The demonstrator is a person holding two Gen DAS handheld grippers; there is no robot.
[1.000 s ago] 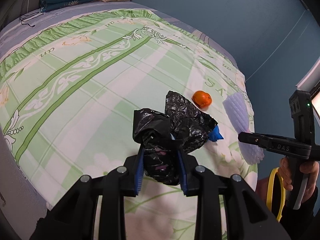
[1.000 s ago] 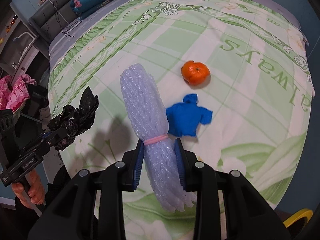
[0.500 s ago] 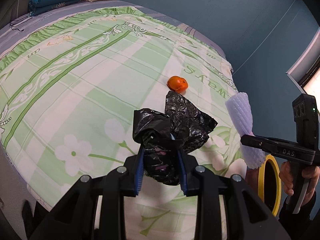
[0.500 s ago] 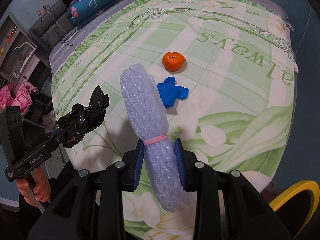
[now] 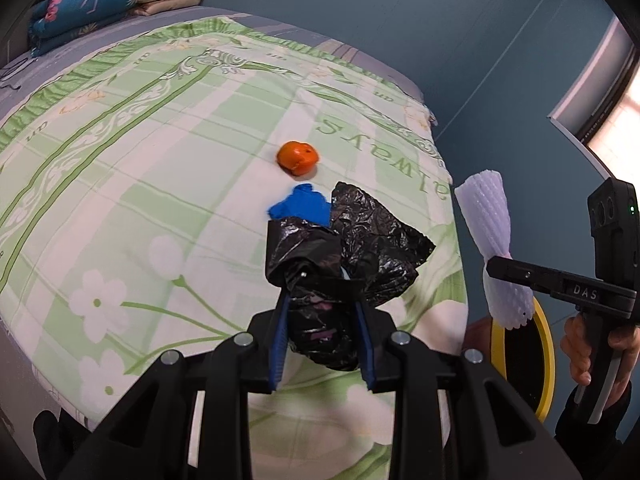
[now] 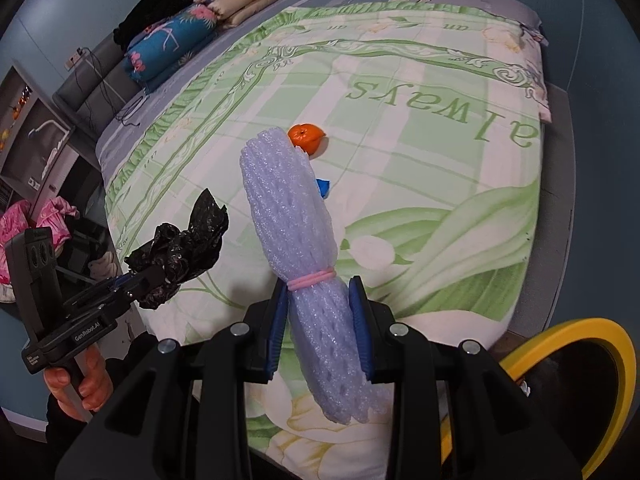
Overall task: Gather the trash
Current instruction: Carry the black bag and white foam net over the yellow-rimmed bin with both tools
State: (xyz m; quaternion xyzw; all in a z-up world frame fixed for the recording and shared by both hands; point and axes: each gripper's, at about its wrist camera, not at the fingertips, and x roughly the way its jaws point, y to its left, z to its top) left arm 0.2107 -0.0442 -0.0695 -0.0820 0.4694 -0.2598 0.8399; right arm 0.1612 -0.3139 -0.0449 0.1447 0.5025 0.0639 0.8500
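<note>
- The bed (image 6: 440, 184) is the landmark: an orange peel (image 5: 298, 157) and a blue scrap (image 5: 300, 208) lie near its foot, with bare quilt all around them.
- Only the right wrist view shows the yellow-rimmed bin (image 6: 568, 364), off the bed's foot corner.
- The left gripper (image 5: 320, 336) pinches a crumpled black bag (image 5: 344, 256) above the bed's edge.
- The right gripper (image 6: 320, 332) clamps a white foam net bundle (image 6: 296, 216), tilted up over the bed.

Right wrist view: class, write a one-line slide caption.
Right gripper clamps a foam net bundle above the bed; left gripper holds a black bag.
</note>
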